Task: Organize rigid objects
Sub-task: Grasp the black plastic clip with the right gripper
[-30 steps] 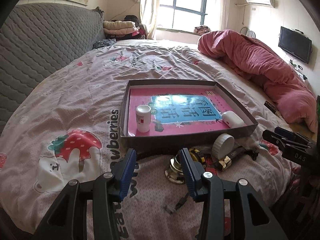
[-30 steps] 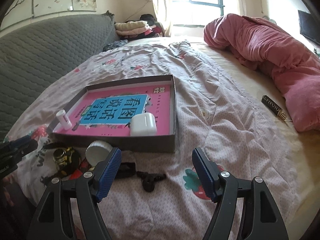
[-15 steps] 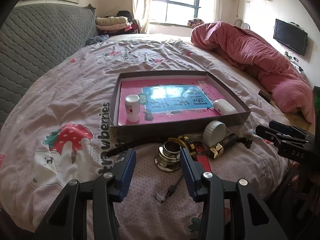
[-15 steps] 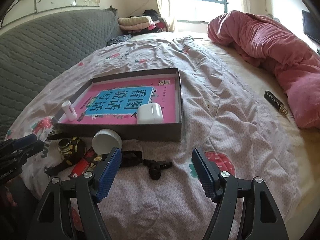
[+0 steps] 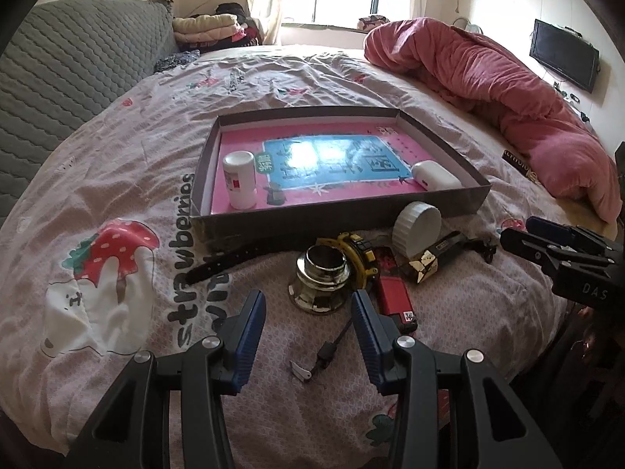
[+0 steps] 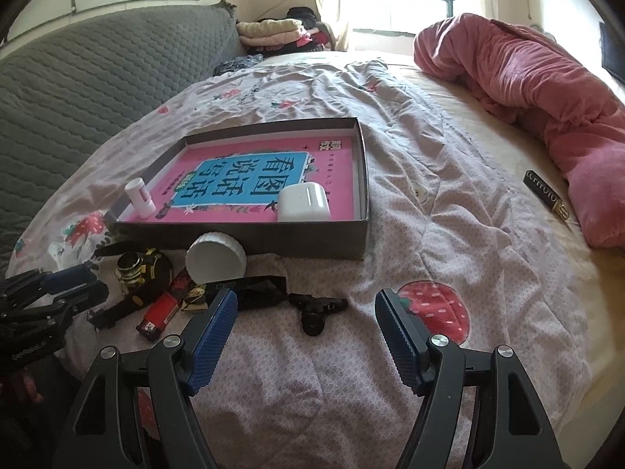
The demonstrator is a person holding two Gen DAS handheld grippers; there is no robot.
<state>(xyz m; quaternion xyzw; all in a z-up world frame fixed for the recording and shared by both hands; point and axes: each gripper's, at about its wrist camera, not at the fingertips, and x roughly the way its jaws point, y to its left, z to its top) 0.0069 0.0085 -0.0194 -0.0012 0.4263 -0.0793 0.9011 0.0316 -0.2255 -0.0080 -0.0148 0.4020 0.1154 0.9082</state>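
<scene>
L wrist view: my left gripper (image 5: 308, 330) at frame bottom, blue ribbed pads apart, nothing btwn them. Dead ahead, just above the gap at centre: brass fitting (image 5: 319, 278), shiny metal, flared base, standing upright; nearest item to this hand, so prob. my next pick. Behind it yellow tape measure (image 5: 357, 255), red lighter (image 5: 394, 296) lower right of centre w/ long axis toward me, white ribbed lid (image 5: 416, 228) leaning at the tray wall. Cardboard tray (image 5: 343, 213) mid-frame holds white pill bottle (image 5: 239, 185) left, earbud case (image 5: 431, 175) right. R wrist view: my right gripper (image 6: 306, 334) wide apart, empty; black plastic clip (image 6: 317, 308) just above the gap, long axis across frame.
</scene>
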